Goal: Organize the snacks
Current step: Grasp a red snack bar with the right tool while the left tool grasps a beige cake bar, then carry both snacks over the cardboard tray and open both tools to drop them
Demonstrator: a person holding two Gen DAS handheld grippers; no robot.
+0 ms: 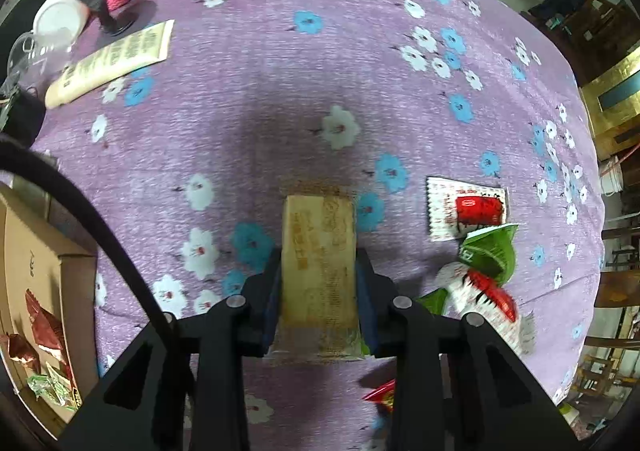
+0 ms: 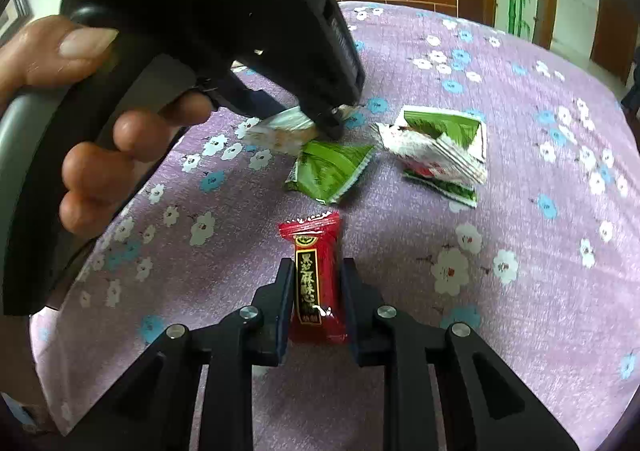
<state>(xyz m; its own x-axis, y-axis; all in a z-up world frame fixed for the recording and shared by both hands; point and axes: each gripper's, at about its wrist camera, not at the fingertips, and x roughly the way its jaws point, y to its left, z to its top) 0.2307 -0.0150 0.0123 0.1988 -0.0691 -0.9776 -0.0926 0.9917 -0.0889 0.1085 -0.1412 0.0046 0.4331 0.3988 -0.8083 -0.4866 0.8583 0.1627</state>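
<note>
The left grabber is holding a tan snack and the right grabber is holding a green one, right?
Not quite. The right gripper holds a red snack packet, as the right wrist view shows; the green packets lie on the cloth beyond it. The left gripper does hold the tan snack.

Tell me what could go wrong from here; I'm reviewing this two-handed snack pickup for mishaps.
1. The left hand-held gripper pinches the tan snack bar by its sides only; it might slip out.
2. The right hand-held gripper brackets the red candy near the left gripper's body; they could bump.
3. Loose green packets nearby could get swept aside.
</note>
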